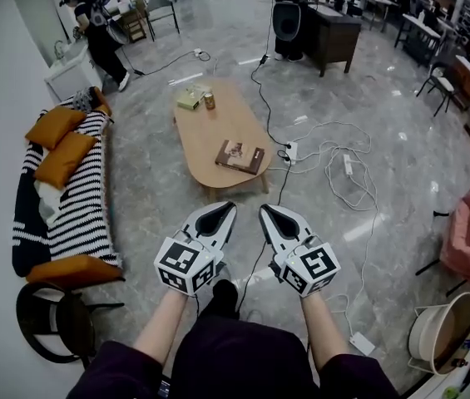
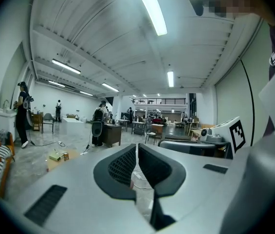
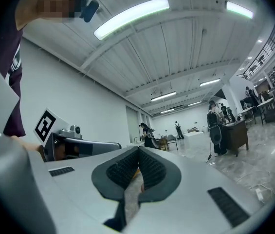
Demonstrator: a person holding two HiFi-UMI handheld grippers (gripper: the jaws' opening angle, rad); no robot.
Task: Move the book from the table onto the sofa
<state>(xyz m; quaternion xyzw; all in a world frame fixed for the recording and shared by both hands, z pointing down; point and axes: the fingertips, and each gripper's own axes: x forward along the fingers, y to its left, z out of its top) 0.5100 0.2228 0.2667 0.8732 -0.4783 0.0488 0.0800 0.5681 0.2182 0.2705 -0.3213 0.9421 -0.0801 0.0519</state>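
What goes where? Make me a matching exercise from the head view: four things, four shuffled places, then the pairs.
Things:
1 book
2 can
3 orange cushion
4 basin

Places:
a on the striped sofa
b near end of the table
c bottom right corner of the view
d far end of the table

Pairs: 1-b, 2-d, 3-a, 4-c

No text, number or brand reads legibly. The marker cubes on the left gripper [image 1: 226, 209] and right gripper [image 1: 265, 210] carry black-and-white square patterns only, no letters. Print on the book [image 1: 239, 156], near end of the table [image 1: 218, 127], and on the can [image 1: 209, 100], far end, is too small to read.
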